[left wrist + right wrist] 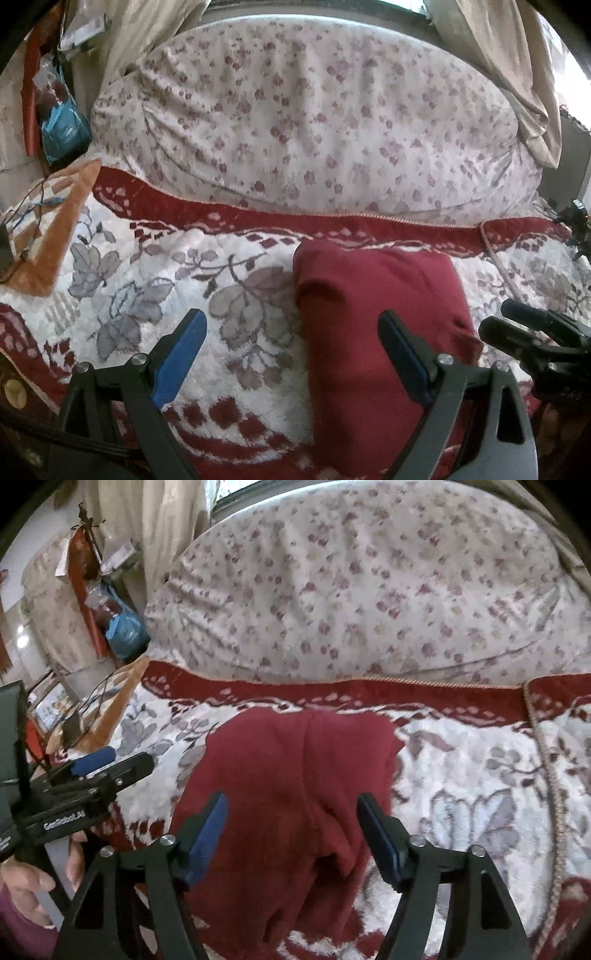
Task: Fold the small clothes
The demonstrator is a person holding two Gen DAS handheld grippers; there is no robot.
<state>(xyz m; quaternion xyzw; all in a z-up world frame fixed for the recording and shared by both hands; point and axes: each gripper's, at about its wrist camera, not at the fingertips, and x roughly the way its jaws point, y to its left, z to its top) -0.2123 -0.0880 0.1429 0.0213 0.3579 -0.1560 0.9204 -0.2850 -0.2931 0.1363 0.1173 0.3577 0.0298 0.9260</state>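
Nearest the lens, blue-padded fingers spread wide on both tools, nothing between them. Left gripper (pixel 291 354) hanging over the near-left edge of the dark red garment (pixel 376 325), its right pad above the cloth, its left pad above bare floral blanket (pixel 166 280). Right gripper (pixel 291 834) hanging squarely over the same garment (pixel 291 786), both pads above red cloth, jaws apart and gripping nothing.

Lying flat on the blanket, that garment, already narrowed into a long strip with a soft crease down its middle. Long axis running away from both tools, from the near edge toward the dark red border band (pixel 332 692) of the blanket, the far end stopping just short of that band. Beyond the band, a big flowered pillow or duvet (pixel 306 122), well clear of the garment.

Judged from this layout: lengthwise folds probably made, a crosswise fold of near end onto far end likely remaining. Turning on that long axis, then: near hem below and close to both tools, far hem straight ahead. Right gripper better centred on the cloth; left gripper off toward the garment's left side, needing a small shift inward for an even two-point pinch. Seen from the right wrist, the left gripper's fingers (pixel 110 762) sitting beside the garment's left edge, seemingly not touching it.

Risk, as a guess: soft knit slipping or bunching if only one layer gets pinched.
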